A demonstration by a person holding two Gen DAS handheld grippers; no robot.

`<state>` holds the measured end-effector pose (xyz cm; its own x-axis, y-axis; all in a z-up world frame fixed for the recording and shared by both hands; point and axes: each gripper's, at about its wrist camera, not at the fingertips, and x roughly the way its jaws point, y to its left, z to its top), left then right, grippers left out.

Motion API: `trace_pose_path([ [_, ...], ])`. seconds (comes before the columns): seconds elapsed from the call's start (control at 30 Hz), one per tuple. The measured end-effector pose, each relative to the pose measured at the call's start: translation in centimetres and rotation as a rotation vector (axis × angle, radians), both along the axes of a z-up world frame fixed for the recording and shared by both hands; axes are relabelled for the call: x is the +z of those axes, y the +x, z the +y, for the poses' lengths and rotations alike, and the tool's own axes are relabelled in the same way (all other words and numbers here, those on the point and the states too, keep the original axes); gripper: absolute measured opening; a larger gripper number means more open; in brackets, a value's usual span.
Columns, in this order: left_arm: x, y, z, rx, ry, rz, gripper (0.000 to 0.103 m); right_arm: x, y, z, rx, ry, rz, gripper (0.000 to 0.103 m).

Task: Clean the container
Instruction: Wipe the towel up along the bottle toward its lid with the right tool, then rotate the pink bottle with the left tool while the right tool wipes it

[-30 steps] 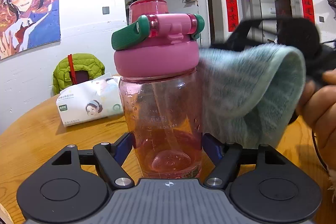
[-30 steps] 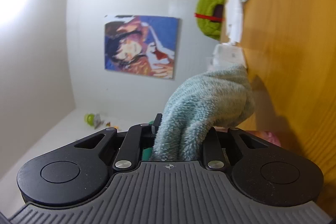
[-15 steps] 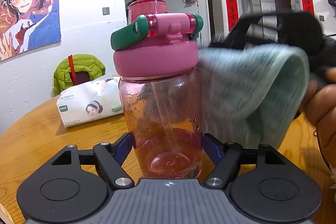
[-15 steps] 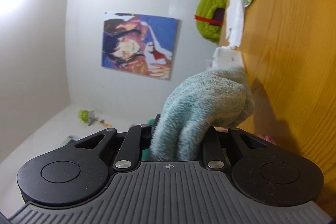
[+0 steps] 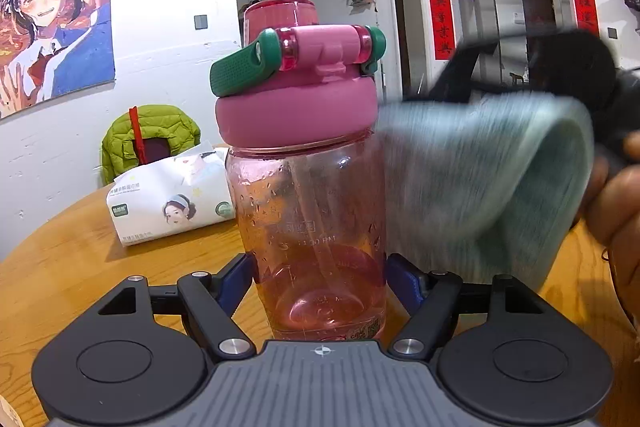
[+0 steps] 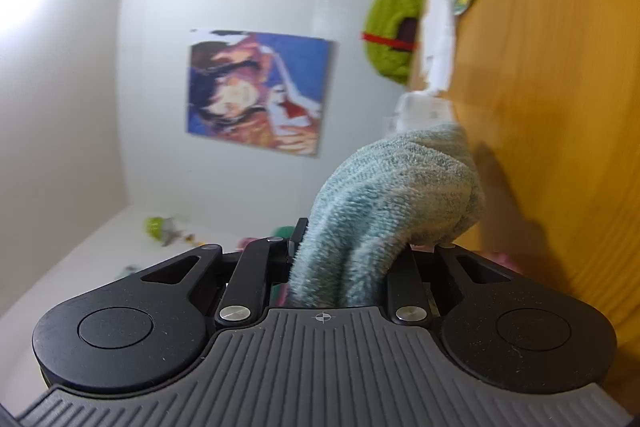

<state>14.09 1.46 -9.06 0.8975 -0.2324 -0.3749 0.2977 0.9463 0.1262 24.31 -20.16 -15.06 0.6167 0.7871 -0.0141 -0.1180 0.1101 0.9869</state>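
Transparent pink plastic bottle (image 5: pixel 316 227) with pink lid, upright on the round wooden table (image 5: pixel 60 267), is clamped between the left gripper (image 5: pixel 320 281) fingers. A fluffy pale-teal cloth (image 6: pixel 384 211), pinched by the right gripper (image 6: pixel 344 267), is pressed against the bottle's right side.

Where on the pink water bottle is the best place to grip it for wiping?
Low on the clear body of the pink water bottle, as the left gripper does now, coming level from the front with a finger on each side. The walls there are straight and round, and the lid and upper sides remain exposed for the cloth.
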Motion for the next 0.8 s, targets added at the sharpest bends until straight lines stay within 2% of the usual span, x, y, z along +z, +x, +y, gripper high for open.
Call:
trace_pose_path([
  [0.1, 0.0, 0.0, -0.1, 0.003, -0.003, 0.001, 0.072, -1.0, 0.8, 0.7, 0.001, -0.191, 0.136, 0.024],
  [0.13, 0.0, -0.1, -0.1, 0.006, -0.003, 0.002, 0.072, -0.9, 0.9, 0.8, 0.002, -0.216, 0.136, 0.024],
  [0.23, 0.1, -0.6, -0.3, 0.043, 0.002, 0.008, 0.079, -0.4, 0.8, 0.7, -0.002, -0.258, 0.092, 0.025],
  [0.37, 0.2, -2.2, -1.7, 0.103, 0.057, -0.02, 0.082, 0.5, 0.4, 0.5, -0.033, -0.299, 0.013, 0.025],
  [0.57, -0.1, -2.6, -2.7, 0.091, 0.077, 0.008, 0.081, 0.3, 0.5, 0.2, -0.031, -0.285, 0.029, 0.026],
  [0.63, -0.1, -2.2, -2.1, 0.089, 0.047, 0.033, 0.081, 0.7, 0.4, 0.2, -0.026, -0.335, 0.031, 0.03],
  [0.67, -0.2, -2.0, -1.9, 0.092, 0.036, 0.043, 0.081, 1.1, 0.3, 0.3, -0.024, -0.385, 0.026, 0.035],
  [0.73, -0.2, -1.7, -1.5, 0.1, 0.022, 0.055, 0.082, 2.3, 0.1, 0.6, -0.017, -0.515, -0.007, 0.04],
  [0.8, -0.2, -1.6, -1.3, 0.104, 0.014, 0.06, 0.082, 3.5, -0.5, 1.1, -0.007, -0.638, -0.055, 0.054],
])
